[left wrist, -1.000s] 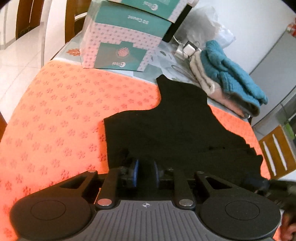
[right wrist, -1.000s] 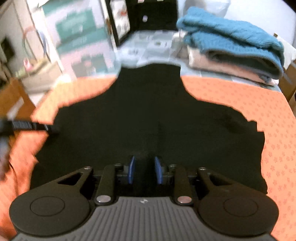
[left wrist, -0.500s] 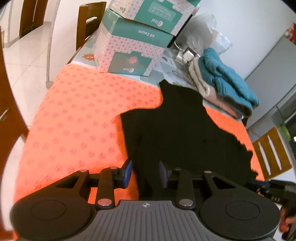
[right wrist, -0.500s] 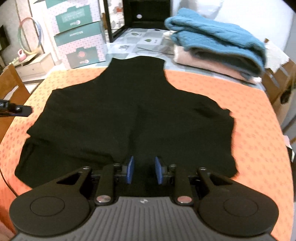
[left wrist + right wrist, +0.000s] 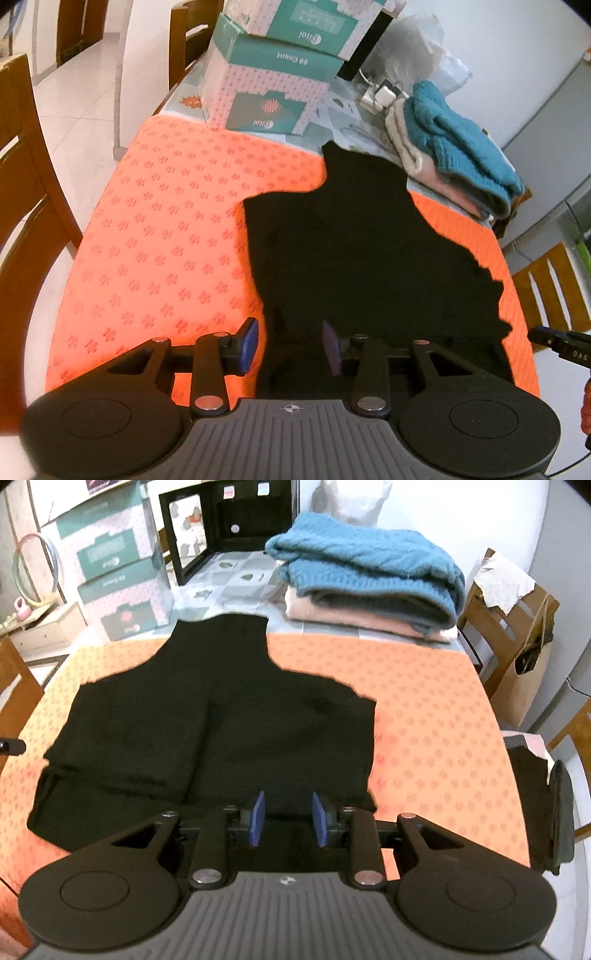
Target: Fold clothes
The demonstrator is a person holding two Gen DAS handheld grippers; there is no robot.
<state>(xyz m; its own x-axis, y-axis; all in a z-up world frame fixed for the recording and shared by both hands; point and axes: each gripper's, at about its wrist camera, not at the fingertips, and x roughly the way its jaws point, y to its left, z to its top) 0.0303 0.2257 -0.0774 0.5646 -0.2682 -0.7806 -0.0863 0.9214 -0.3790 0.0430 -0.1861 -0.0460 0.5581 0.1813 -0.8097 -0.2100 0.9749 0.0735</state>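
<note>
One black garment (image 5: 207, 734) is lying flat on the orange patterned mat (image 5: 436, 716), its narrow end reaching off the mat's far edge. My two claws are hovering over its near hem. My left claw (image 5: 290, 345) is released, its jaws having just been opening, with the hem's left corner lying loose between them. My right claw (image 5: 287, 821) has also just been easing apart; its pads are clear of the cloth below. Far right, two folded sweaters are stacked, teal (image 5: 369, 566) over pale pink (image 5: 365, 618). Far left, two dotted boxes (image 5: 273, 79) are standing stacked. Wooden chairs are ringing the table, partly cut off. Folds in the black cloth are hard to make out.
</note>
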